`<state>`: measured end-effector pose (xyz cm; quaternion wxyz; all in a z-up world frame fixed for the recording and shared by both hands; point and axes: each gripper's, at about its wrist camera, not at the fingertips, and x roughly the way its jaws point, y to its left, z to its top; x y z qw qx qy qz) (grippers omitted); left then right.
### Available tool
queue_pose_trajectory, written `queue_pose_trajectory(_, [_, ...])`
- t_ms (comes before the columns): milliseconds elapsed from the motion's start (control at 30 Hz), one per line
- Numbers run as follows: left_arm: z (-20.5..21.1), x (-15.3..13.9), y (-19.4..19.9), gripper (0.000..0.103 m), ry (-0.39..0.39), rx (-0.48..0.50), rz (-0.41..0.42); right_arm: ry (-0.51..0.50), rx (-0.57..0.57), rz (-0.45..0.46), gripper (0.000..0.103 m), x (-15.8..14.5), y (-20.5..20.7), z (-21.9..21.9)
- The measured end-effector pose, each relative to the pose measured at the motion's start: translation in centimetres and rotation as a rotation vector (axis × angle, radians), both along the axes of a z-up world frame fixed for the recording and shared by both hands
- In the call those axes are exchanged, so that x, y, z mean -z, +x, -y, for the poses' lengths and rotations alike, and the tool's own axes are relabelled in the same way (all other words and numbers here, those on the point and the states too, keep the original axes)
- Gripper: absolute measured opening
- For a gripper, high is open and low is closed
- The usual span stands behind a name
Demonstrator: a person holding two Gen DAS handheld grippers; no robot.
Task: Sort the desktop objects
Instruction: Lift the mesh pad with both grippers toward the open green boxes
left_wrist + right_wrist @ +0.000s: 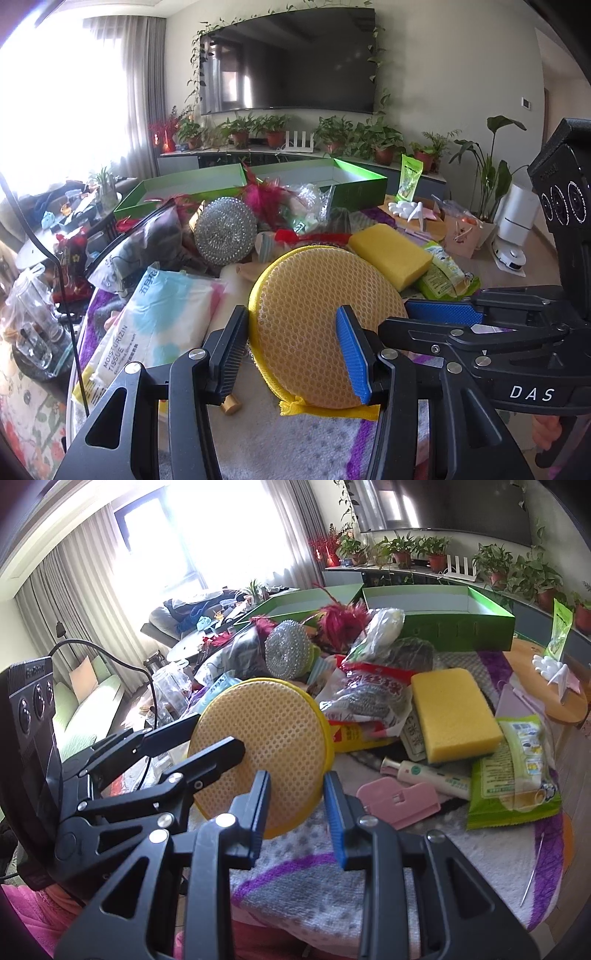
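A round yellow mesh scrub pad (325, 325) (258, 734) stands on edge above the towel-covered table. My left gripper (295, 354) has its jaws wide apart, one finger on each side of the pad's lower part; its arm (159, 771) shows at the left of the right wrist view. My right gripper (297, 812) is open, its fingertips at the pad's lower edge. In the left wrist view it (436, 321) reaches in from the right with one blue pad in front of the disc and one behind. Which gripper bears the pad is unclear.
Behind lie a yellow sponge (454, 712), steel scourers (225, 229), a tissue pack (159, 317), a pink clip (399, 797), a white tube (424, 775), green wipes (513, 771) and two open green boxes (458, 624). A wooden board (546, 698) sits far right.
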<state>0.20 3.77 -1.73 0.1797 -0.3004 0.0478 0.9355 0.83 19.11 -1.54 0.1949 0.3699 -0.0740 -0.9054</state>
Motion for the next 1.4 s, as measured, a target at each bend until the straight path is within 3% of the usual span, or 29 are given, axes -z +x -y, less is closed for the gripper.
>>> queue_pose_trajectory(1400, [-5.4,-2.7,-4.4,0.05,-0.025,0.046,-0.043,-0.036,0.047,-0.049,0.031,-2.1,-4.0,-5.8])
